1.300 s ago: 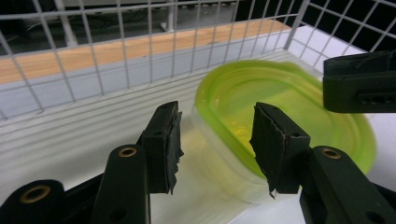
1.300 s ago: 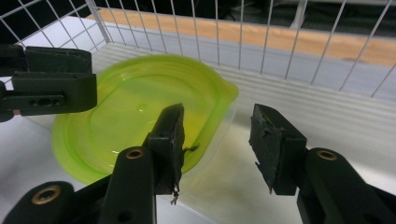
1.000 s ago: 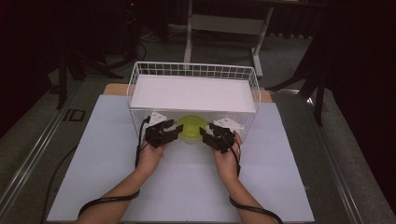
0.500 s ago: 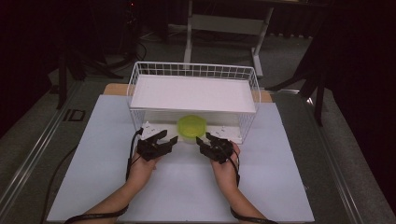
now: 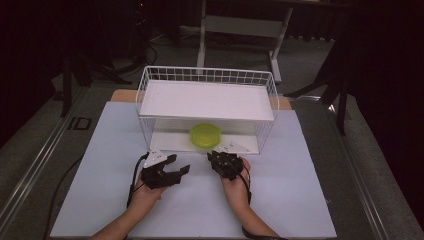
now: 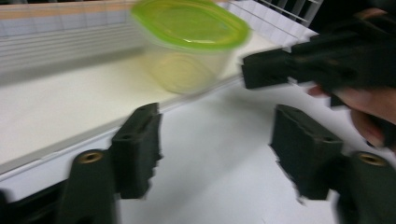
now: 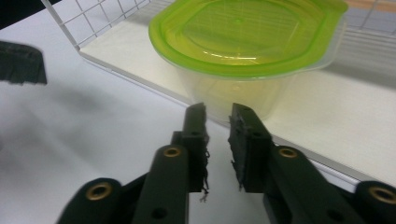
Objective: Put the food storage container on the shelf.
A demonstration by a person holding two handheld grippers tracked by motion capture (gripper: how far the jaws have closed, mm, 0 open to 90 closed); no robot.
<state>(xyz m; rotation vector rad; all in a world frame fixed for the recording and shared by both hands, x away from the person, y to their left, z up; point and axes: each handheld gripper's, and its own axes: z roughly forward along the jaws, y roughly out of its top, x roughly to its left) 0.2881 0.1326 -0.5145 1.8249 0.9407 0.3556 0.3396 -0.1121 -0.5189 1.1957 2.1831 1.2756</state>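
A clear tub with a lime-green lid [image 5: 205, 135] stands on the lower white board of a white wire basket [image 5: 150, 100], near its open front. The tub [image 6: 187, 42] is blurred in the left gripper view and sits close ahead in the right gripper view [image 7: 247, 51]. My left gripper [image 5: 180, 163] rests on the white mat in front of the basket, left of the tub. Its jaws are wide open and empty [image 6: 215, 116]. My right gripper [image 5: 214, 155] lies just before the tub, its jaws [image 7: 218, 109] nearly together with nothing between them.
A white shelf [image 5: 207, 100] covers the basket's top, so the tub sits under it. The right gripper [image 6: 317, 65] and a hand show at the right of the left gripper view. Table frames and cables stand in the dark beyond the mat [image 5: 300, 200].
Both hands have drawn back from the basket front toward the person. The tub stays on the lower board. The left jaws now stand wide open.
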